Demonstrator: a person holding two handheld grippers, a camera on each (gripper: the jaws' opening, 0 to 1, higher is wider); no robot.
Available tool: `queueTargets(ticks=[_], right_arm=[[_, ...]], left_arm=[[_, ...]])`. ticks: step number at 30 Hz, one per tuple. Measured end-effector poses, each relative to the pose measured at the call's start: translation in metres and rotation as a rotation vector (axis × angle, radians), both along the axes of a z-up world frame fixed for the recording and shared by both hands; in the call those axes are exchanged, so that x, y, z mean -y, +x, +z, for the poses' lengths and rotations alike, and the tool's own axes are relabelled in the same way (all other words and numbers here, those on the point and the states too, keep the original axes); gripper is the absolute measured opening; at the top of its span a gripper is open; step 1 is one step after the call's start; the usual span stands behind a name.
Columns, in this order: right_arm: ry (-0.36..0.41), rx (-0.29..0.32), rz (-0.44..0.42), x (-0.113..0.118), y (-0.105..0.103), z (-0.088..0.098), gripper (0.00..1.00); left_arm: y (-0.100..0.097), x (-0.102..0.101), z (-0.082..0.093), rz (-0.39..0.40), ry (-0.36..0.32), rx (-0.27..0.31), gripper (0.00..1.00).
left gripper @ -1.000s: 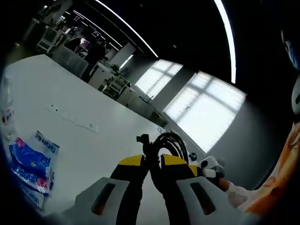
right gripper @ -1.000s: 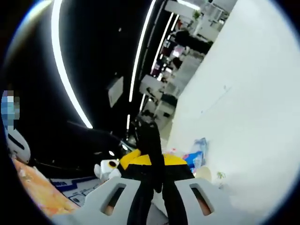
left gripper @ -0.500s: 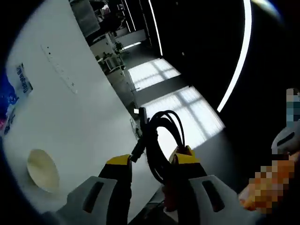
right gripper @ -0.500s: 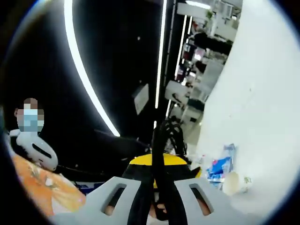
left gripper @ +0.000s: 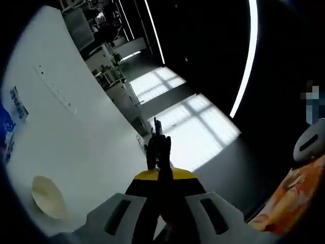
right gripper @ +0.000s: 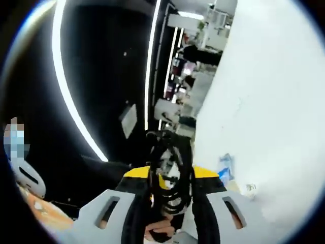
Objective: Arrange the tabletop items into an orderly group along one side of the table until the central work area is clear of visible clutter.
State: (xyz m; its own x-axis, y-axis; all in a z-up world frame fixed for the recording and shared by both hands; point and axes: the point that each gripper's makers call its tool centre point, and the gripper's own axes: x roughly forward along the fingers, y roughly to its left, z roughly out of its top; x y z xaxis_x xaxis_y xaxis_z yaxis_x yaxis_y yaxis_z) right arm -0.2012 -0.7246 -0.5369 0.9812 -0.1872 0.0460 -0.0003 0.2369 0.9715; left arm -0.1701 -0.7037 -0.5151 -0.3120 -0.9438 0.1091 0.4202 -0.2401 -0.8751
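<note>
The left gripper view looks up along its own jaws, held high and rolled over. The white table (left gripper: 76, 137) leans from 7 o'clock up to 11 o'clock, and bright windows (left gripper: 188, 127) sit past the middle. The right gripper view is tipped too, with the table (right gripper: 264, 101) from 1 to 4 o'clock. Both views share the table, a small cup (left gripper: 46, 197) (right gripper: 249, 189), the black cable bundle (left gripper: 158, 147) (right gripper: 170, 162) very close, and long ceiling lights (left gripper: 244, 61) (right gripper: 63, 86).
</note>
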Motion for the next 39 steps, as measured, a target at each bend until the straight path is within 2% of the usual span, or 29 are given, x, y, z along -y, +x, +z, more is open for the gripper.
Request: queueTargets(ticks=[1,3,7,8,10,14,15,16,17,18,19,20,24,26,29,30,33,39], right_arm=[[0.011,-0.002,0.004,-0.001,0.001,-0.001,0.42],[0.028,-0.008,0.017,-0.007,0.004,-0.004,0.41],[0.076,0.009,0.042,-0.016,0.007,-0.002,0.36],[0.080,0.008,0.046,-0.018,0.006,-0.004,0.34],[0.123,0.009,0.061,-0.026,0.007,-0.006,0.33],[0.259,0.088,0.113,-0.043,0.014,0.000,0.28],[0.281,0.104,0.122,-0.046,0.016,0.002,0.25],[0.318,0.146,0.101,-0.043,0.018,0.007,0.22],[0.331,0.179,0.100,-0.042,0.017,0.012,0.14],[0.323,0.160,0.088,-0.040,0.015,0.010,0.10],[0.271,0.132,0.058,-0.035,0.013,0.007,0.08],[0.246,0.121,0.059,-0.033,0.011,0.008,0.08],[0.218,0.107,0.006,-0.015,0.000,0.008,0.04],[0.182,0.066,0.011,-0.013,-0.003,0.002,0.03],[0.150,0.038,0.012,-0.009,-0.008,-0.002,0.02],[0.118,0.021,0.013,-0.008,-0.009,-0.003,0.01],[0.057,0.016,0.030,-0.007,-0.009,0.000,0.01],[0.022,0.013,0.058,-0.003,-0.007,-0.006,0.00]], left_arm=[[0.000,0.000,-0.001,0.001,0.000,-0.005,0.01],[0.002,-0.001,0.000,0.022,-0.011,-0.062,0.01],[0.007,-0.003,0.002,0.051,-0.027,-0.070,0.01],[0.011,-0.004,0.007,0.066,-0.051,-0.096,0.01],[0.015,-0.005,0.013,0.079,-0.074,-0.109,0.01],[0.012,-0.004,0.016,0.074,-0.094,-0.109,0.01],[0.009,-0.004,0.018,0.065,-0.110,-0.121,0.01],[0.010,-0.003,0.018,0.073,-0.112,-0.119,0.01],[0.010,-0.003,0.016,0.074,-0.099,-0.119,0.01],[0.010,-0.002,0.013,0.072,-0.088,-0.118,0.01],[0.010,-0.003,0.009,0.057,-0.066,-0.123,0.01],[0.007,-0.004,0.006,0.043,-0.055,-0.105,0.01],[-0.010,-0.007,-0.011,-0.025,0.027,-0.059,0.01],[-0.014,-0.006,-0.015,-0.031,0.038,-0.017,0.01],[-0.019,-0.006,-0.021,-0.063,0.069,0.011,0.02],[-0.020,-0.005,-0.022,-0.068,0.070,0.042,0.02],[-0.021,-0.004,-0.024,-0.068,0.075,0.047,0.03],[-0.013,-0.006,-0.038,-0.031,0.117,0.079,0.13]])
